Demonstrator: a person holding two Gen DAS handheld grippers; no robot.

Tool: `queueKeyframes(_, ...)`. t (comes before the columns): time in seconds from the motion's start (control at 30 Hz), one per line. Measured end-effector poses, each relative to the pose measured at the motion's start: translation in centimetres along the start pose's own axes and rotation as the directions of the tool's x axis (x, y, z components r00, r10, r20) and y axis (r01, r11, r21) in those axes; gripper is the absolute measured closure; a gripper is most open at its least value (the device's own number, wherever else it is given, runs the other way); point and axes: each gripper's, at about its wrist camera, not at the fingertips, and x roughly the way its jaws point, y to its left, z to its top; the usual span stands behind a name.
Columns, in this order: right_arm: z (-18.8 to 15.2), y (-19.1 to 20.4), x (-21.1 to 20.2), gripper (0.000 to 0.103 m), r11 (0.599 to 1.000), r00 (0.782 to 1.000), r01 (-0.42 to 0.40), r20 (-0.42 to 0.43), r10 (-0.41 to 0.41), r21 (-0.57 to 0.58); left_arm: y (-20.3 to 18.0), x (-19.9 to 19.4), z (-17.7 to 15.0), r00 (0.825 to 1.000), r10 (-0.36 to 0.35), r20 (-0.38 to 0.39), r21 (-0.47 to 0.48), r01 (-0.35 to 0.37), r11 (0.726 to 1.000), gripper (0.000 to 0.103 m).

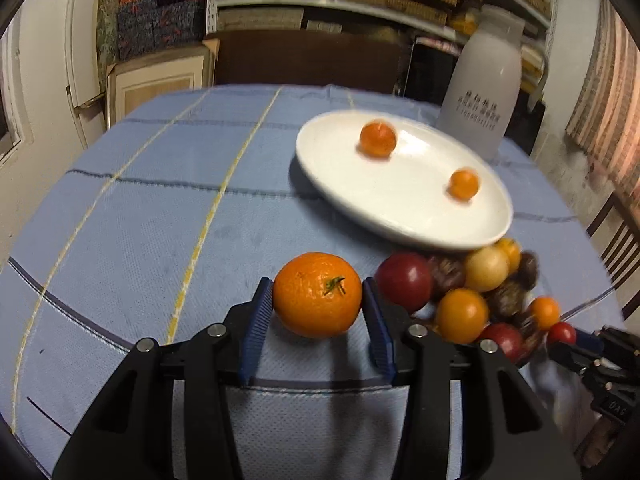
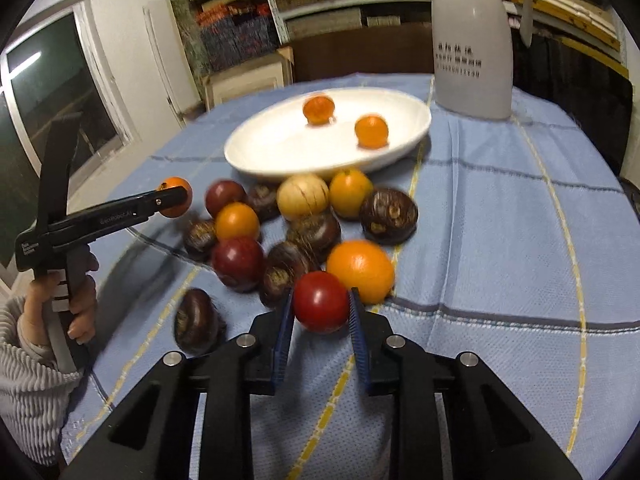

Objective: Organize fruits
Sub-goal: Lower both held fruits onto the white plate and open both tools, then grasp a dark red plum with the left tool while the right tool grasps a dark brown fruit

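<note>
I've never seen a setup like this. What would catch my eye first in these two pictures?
Probably the two black hand-held grippers with blue pads: the left gripper clamps an orange, and the right gripper clamps a red fruit at the near edge of a heap of fruit. Behind the heap, a white plate on the blue checked tablecloth holds two small oranges.

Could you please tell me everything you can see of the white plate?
The plate is a glossy white oval dish with a shallow raised rim, ceramic by its look. It sits flat on the blue checked cloth, in front of the white jug. Two small oranges lie in it, apart from each other. The loose pile of fruit crowds its near edge; neither gripper touches it.
</note>
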Motion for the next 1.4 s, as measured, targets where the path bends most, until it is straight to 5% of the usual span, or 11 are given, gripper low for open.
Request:
queueKeyframes(0.23,7.7,-0.3,-0.9,0.076,1.0,0.997,0.018,0.079,-0.018,-0.002,-2.4,0.8,5.2,0.999,-0.026,0.022,0.016,0.026,1.0,0.059)
queueKeyframes(0.5,12.8,-0.3,8.0,0.074,0.999,0.999,0.038,0.008,-0.038,-0.012,-4.0,7.3,7.5,0.997,-0.053,-0.062,0.011,0.054,0.998,0.058)
queueKeyframes(0.63,12.5,-0.4,8.2,0.069,1.0,1.0,0.021,0.022,-0.02,-0.016,-3.6,7.5,7.2,0.997,-0.05,-0.055,0.028,0.052,0.998,0.057)
queueKeyframes(0.73,12.3,-0.7,5.9,0.067,1.0,0.997,0.018,0.073,-0.018,-0.001,-3.2,5.8,7.1,0.998,-0.056,-0.016,0.015,0.057,0.998,0.046)
queueKeyframes(0.93,9.1,-3.1,1.3,0.042,0.996,0.986,0.035,0.161,-0.049,0.088,-2.1,2.1,4.4,0.999,-0.002,0.033,0.021,0.002,1.0,0.037)
queueKeyframes(1.13,6.3,-7.1,0.6,0.038,0.967,0.99,0.002,0.139,-0.039,0.257,-2.4,1.7,1.4,1.0,-0.003,-0.006,0.045,0.003,0.999,0.037)
queueKeyframes(1.4,6.0,-6.5,0.4,0.032,0.971,0.989,0.002,0.146,-0.038,0.239,-3.6,3.1,0.7,0.999,-0.022,-0.047,0.099,0.027,0.995,0.031)
